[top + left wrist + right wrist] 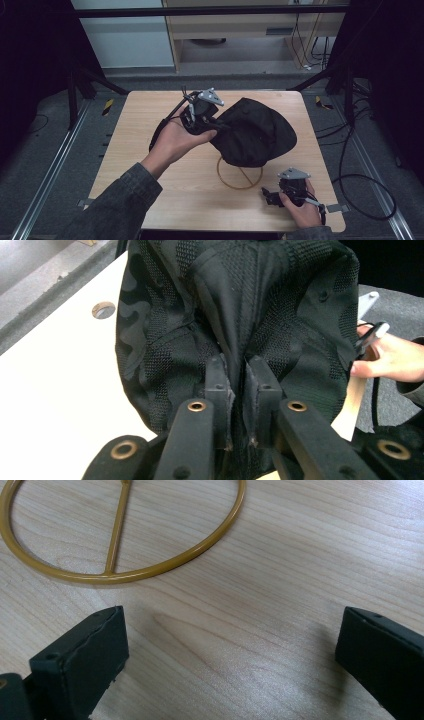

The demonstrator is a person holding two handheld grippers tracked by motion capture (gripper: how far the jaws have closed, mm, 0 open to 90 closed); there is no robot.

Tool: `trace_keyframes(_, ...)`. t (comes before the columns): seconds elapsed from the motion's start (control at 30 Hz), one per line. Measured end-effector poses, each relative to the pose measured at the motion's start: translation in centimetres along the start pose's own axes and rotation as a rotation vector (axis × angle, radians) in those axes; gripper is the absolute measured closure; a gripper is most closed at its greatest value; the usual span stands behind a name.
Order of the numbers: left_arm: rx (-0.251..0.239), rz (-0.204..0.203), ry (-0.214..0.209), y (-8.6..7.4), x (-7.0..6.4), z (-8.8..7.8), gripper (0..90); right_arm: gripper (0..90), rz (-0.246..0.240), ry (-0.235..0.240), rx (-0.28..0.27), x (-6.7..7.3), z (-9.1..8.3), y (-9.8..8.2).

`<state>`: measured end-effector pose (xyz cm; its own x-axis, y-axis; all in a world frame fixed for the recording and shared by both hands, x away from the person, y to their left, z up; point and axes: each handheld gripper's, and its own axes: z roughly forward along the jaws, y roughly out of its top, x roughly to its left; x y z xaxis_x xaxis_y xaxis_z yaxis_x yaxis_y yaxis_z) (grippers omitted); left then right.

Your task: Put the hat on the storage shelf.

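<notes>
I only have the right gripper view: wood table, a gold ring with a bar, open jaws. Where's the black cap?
Observer: The black cap sits up on the gold wire stand, above its ring base.
Operator: Is anything holding it?
Observer: Yes, the left gripper pinches a fold of the cap's fabric between its jaws.
Operator: And my right gripper?
Observer: The right gripper rests low on the table, near the front right corner, apart from the cap.

Matt mesh-cloth bag (255,132) (glossy ring (240,175))
</notes>
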<state>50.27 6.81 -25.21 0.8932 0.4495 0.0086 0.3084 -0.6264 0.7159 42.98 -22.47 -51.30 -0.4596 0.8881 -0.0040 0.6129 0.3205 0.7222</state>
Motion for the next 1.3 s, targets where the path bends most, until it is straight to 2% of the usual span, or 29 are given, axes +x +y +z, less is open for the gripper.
trace_keyframes(0.23, 0.003, -0.002, -0.002, -0.05, 0.12, 0.01, 81.9, 0.8, 0.000, 0.000, 0.000, 0.00, 0.00, 0.00)
trace_keyframes(0.77, 0.002, -0.014, 0.001, -0.15, 0.14, 0.19, 71.8, 0.8, 0.000, 0.000, 0.000, 0.00, 0.00, 0.00)
trace_keyframes(1.07, -0.019, -0.018, 0.022, -0.37, -0.01, -0.01, 56.1, 0.8, 0.000, 0.000, 0.000, 0.00, 0.01, 0.00)
trace_keyframes(1.3, -0.024, -0.004, 0.023, -0.37, -0.27, -0.38, 53.1, 0.8, -0.001, 0.000, 0.000, -0.01, 0.01, 0.00)
